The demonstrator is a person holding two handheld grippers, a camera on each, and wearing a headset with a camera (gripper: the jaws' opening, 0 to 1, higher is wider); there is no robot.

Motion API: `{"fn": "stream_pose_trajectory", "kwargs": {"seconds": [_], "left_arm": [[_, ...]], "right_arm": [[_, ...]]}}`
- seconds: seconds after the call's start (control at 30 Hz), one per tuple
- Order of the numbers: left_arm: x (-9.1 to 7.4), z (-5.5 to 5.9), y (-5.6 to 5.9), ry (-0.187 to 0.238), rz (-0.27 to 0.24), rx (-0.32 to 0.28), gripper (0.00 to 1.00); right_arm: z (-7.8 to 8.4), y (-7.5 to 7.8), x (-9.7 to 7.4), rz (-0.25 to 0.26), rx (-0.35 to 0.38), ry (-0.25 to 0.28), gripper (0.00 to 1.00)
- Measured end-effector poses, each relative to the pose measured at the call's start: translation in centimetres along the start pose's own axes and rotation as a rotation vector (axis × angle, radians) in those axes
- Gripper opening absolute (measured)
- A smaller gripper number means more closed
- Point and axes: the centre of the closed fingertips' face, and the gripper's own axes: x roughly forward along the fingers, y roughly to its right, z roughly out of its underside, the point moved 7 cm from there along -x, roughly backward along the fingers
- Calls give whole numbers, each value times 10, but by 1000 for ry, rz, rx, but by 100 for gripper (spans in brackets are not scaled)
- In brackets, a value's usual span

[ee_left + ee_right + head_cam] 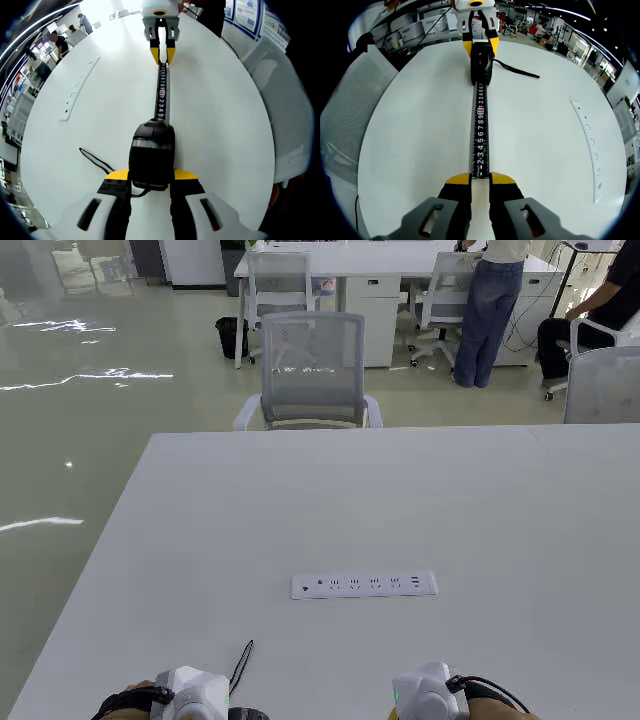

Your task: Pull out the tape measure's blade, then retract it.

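Your left gripper (152,176) clamps the case (151,147) at bottom centre; your right gripper (480,180) pinches the blade (480,130) tip. If that pinch slips, the blade could whip back.

A wide white table (250,520) carries a white power strip (364,585), a thin black cord (241,665), and a black tape measure (152,150) with its blade (480,135) stretched along the surface.

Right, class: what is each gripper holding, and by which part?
The left gripper clamps the tape measure's black case by its sides; the right gripper pinches the free end of the extended blade.
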Motion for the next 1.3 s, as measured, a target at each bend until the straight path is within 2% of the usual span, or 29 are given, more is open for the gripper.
{"fn": "stream_pose_trajectory", "kwargs": {"seconds": [1.3], "left_arm": [[2,0,-1,-6,1,2,25]], "right_arm": [[19,-1,-10,1,8,-32,10]]}}
